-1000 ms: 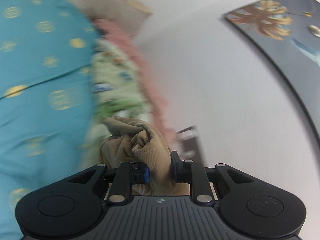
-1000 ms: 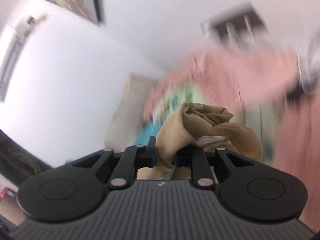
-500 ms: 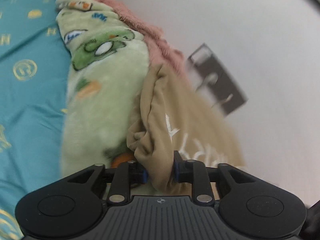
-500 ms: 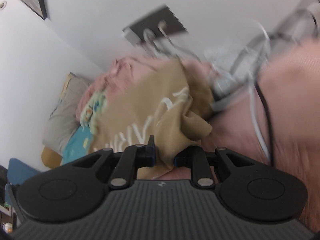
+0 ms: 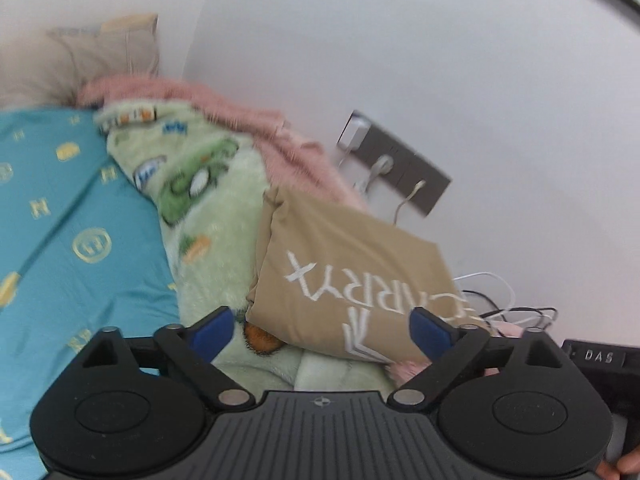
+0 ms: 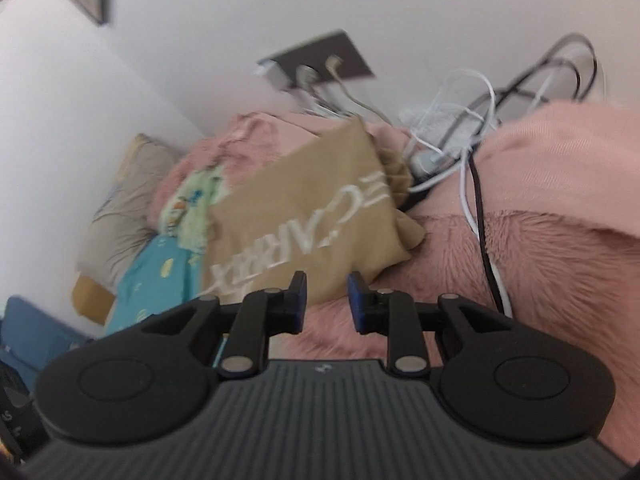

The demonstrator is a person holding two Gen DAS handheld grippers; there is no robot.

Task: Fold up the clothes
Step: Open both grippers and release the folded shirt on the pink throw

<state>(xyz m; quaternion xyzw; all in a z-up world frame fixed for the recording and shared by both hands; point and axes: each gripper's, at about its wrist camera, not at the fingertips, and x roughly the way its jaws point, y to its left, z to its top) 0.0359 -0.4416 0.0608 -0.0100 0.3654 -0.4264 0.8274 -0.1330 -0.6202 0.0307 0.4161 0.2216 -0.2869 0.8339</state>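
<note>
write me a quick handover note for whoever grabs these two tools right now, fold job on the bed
Left tool: open wide, holding nothing, pointed at the near edge of the tan shirt.
Right tool: open with a narrower gap, also empty, just short of the shirt's edge.
The tan shirt lies as a folded bundle, white lettering up, on the green cartoon blanket and pink fuzzy blanket, near the wall socket and loose cables.
Done: shirt appears folded and set down.
Left: check the bundle is neat; one corner by the cables looks bunched. No other loose garment to fold is visible from here.
</note>
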